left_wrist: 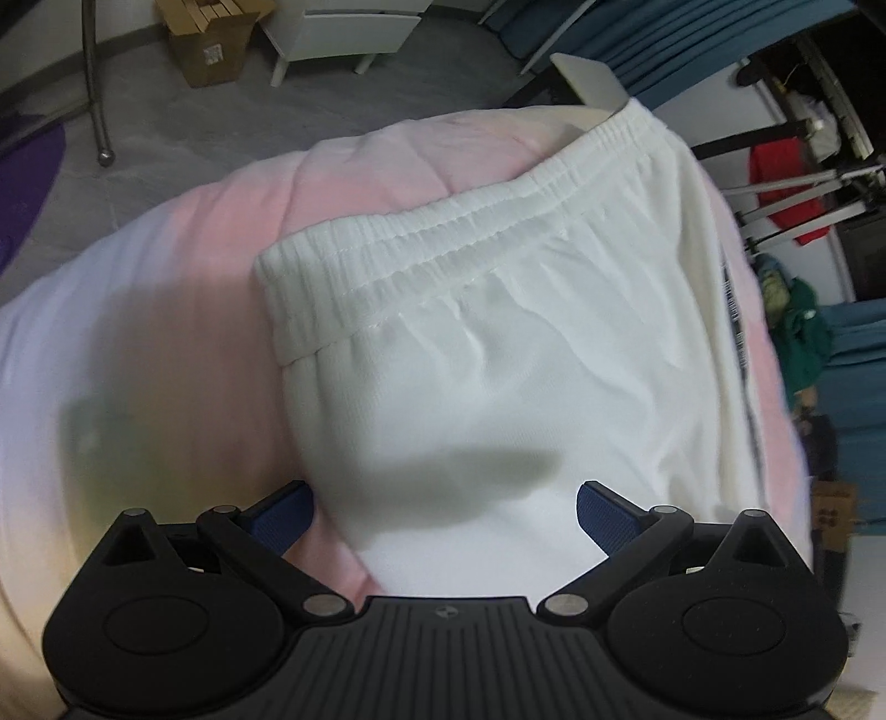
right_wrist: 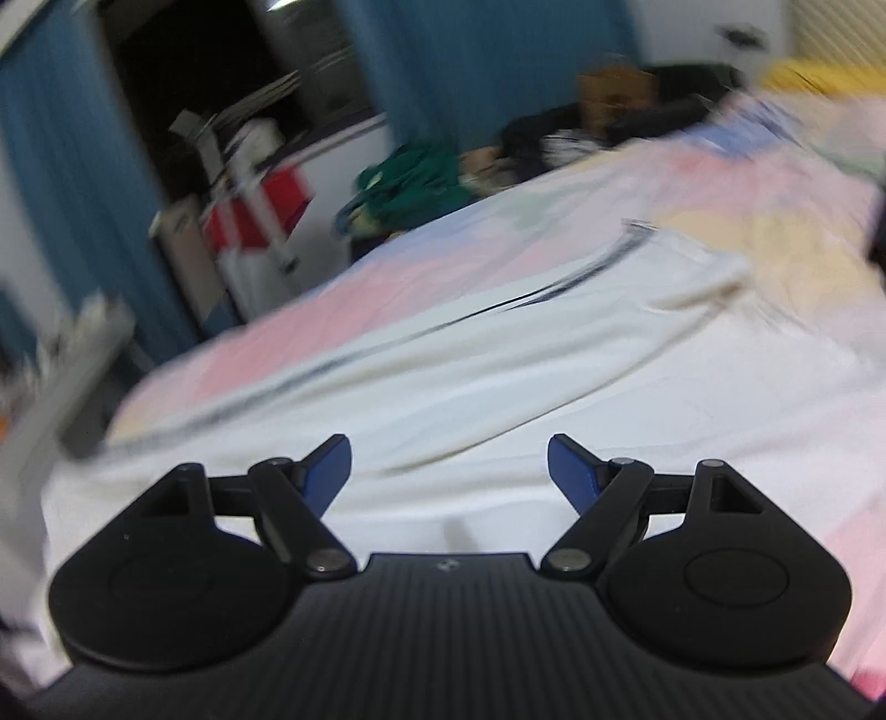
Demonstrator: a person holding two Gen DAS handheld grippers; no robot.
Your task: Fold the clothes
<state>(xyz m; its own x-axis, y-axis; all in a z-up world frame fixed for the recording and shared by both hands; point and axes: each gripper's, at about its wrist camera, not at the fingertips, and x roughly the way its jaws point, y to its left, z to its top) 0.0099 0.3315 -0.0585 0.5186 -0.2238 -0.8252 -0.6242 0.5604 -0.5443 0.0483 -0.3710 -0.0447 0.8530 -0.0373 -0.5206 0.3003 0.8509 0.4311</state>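
The left gripper (left_wrist: pixel 443 512) is hanging with its jaws spread wide over the white trousers (left_wrist: pixel 498 354), gripping nothing. The trousers are lying on a pink bedspread (left_wrist: pixel 183 310), waistband (left_wrist: pixel 454 221) facing away from the camera, long axis running toward the gripper. The right gripper (right_wrist: pixel 449 468) is likewise gaping and empty above the same white cloth (right_wrist: pixel 498 354). An open cardboard box (left_wrist: pixel 207 39) is standing on the floor, holding pale boards. Only the blurred right wrist view is showing the dark side stripe lengthwise (right_wrist: pixel 531 296).
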